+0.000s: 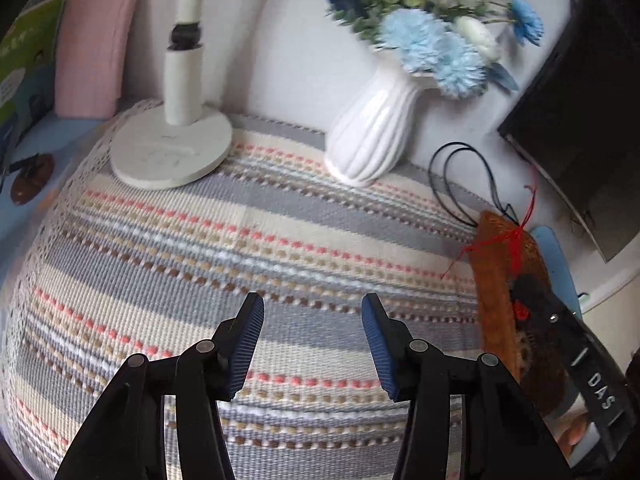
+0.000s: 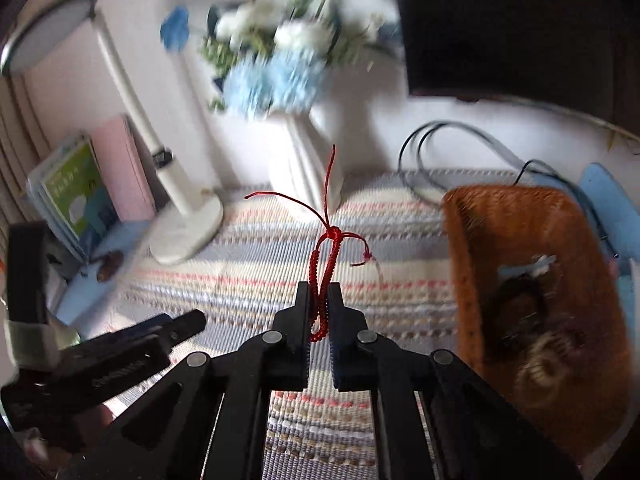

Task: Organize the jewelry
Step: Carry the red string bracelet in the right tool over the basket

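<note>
In the right wrist view my right gripper (image 2: 319, 290) is shut on a red braided cord bracelet (image 2: 328, 268), held above the striped mat (image 2: 248, 280). The cord's knot and loose ends stick up past the fingertips. A brown woven basket (image 2: 520, 232) stands just to the right, with dark jewelry and a pale beaded ring (image 2: 540, 368) inside. My left gripper (image 1: 313, 304) hovers open over the mat (image 1: 200, 248) with nothing between its blue pads. In the left wrist view the basket (image 1: 496, 280) and the red cord (image 1: 516, 236) show at the right edge.
A white desk lamp (image 1: 172, 152) and a white ribbed vase (image 1: 368, 136) of blue flowers stand at the back of the mat. A black cable (image 1: 448, 176) loops behind the basket. Books (image 2: 84, 192) lean at far left; a dark screen (image 2: 500, 28) fills the back right.
</note>
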Demonstrator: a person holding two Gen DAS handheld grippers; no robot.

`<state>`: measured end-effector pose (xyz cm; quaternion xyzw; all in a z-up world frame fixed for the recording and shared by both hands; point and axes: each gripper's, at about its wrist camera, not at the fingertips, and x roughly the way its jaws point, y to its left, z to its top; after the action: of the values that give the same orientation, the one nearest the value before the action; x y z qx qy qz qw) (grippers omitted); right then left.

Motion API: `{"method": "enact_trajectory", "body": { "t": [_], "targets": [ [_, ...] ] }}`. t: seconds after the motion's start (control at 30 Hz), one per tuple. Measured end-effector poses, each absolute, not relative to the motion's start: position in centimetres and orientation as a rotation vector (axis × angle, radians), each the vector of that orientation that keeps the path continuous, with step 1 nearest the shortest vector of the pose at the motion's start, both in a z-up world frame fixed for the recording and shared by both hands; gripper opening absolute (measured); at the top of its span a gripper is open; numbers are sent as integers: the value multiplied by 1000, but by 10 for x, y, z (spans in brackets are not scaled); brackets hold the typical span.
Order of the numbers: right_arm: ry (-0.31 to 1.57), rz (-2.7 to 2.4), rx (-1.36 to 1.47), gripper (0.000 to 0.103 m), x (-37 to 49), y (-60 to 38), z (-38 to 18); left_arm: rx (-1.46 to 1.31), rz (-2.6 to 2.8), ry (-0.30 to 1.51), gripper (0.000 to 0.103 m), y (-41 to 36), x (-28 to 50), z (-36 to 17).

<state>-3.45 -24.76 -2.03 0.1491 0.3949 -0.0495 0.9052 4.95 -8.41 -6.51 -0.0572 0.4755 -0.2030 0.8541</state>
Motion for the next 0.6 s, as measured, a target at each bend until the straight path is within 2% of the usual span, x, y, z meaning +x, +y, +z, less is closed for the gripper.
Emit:
{"method": "enact_trajectory", "body": {
  "t": [0.33,0.6],
  "targets": [
    [682,-268,329,9,-79,-316,30,19,-659,929,52,-178,31,-26],
    [776,-334,386,9,-107,-374,5,163,-850,993,52,-279,1,-39]
  ]
}}
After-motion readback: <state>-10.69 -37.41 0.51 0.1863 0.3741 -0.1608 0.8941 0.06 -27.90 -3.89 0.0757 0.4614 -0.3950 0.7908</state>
